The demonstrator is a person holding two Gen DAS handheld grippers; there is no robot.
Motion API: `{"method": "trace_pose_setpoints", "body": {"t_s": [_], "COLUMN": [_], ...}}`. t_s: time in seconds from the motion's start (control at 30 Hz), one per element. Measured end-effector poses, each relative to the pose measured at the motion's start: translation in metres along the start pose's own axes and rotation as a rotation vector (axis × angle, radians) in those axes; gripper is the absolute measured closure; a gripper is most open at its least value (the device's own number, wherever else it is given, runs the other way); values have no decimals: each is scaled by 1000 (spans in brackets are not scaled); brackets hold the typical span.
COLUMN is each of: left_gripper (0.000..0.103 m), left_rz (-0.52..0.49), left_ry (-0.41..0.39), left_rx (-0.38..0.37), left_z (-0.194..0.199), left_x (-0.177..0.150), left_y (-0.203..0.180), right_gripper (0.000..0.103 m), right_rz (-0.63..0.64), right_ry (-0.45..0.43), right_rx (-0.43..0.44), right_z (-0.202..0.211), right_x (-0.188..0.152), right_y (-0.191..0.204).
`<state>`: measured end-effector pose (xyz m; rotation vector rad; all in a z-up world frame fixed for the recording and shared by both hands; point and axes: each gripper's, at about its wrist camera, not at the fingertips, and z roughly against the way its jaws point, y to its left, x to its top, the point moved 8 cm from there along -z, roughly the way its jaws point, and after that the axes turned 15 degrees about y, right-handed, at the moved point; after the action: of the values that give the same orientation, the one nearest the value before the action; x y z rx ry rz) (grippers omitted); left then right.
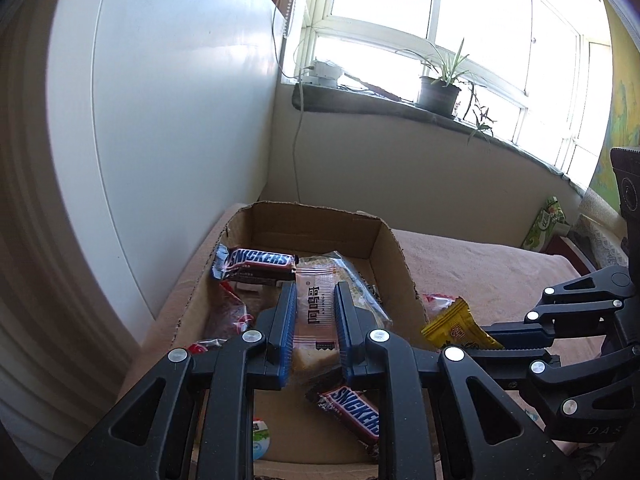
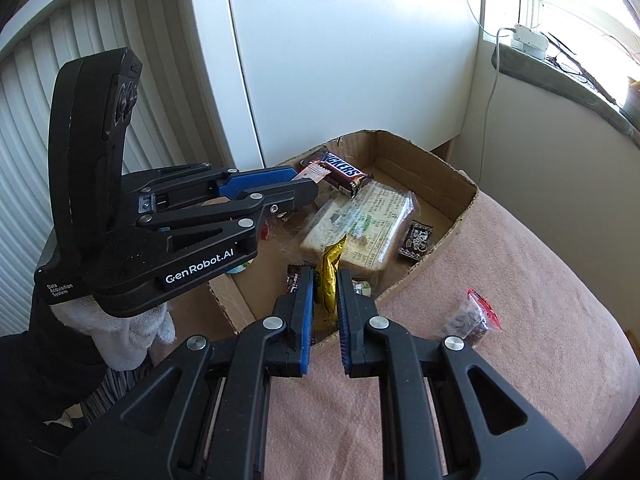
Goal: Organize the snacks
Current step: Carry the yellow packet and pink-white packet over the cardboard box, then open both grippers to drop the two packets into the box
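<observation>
An open cardboard box [image 1: 390,240] [image 2: 460,176] sits on a pink cloth and holds two Snickers bars [image 1: 256,266] [image 1: 354,410], a wrapped cake slice [image 2: 360,228] and other snacks. My left gripper [image 1: 316,312] is shut on a clear-wrapped cake packet [image 1: 316,316] above the box; it also shows in the right wrist view [image 2: 304,184]. My right gripper [image 2: 325,300] is shut on a yellow snack packet [image 2: 330,276] [image 1: 456,326] at the box's near wall.
A small red-edged bag of dark snacks [image 2: 474,318] lies on the pink cloth [image 2: 500,280] right of the box. A white cabinet [image 2: 340,40] stands behind the box. A windowsill with a potted plant [image 1: 440,88] runs along the back. A green packet [image 1: 546,226] lies far right.
</observation>
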<state>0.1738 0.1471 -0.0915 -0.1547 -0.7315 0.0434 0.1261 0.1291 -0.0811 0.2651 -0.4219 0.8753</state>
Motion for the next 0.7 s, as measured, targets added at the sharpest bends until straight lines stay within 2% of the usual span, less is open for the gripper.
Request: {"method": "trace_pose_setpoints", "body": {"t_s": [0.37, 0.7], "left_gripper": [85, 85], "left_rz": [32, 46], "left_ry": [-5, -7], "left_rx": [9, 21], "left_z": [3, 3], "left_x": [1, 3], "left_y": [15, 18], "right_gripper": [92, 92], "right_rz": [56, 70], "right_ry": [29, 34], "right_rx": [24, 12], "right_z": [-16, -19], "right_x": [8, 11], "right_y": [24, 26]}}
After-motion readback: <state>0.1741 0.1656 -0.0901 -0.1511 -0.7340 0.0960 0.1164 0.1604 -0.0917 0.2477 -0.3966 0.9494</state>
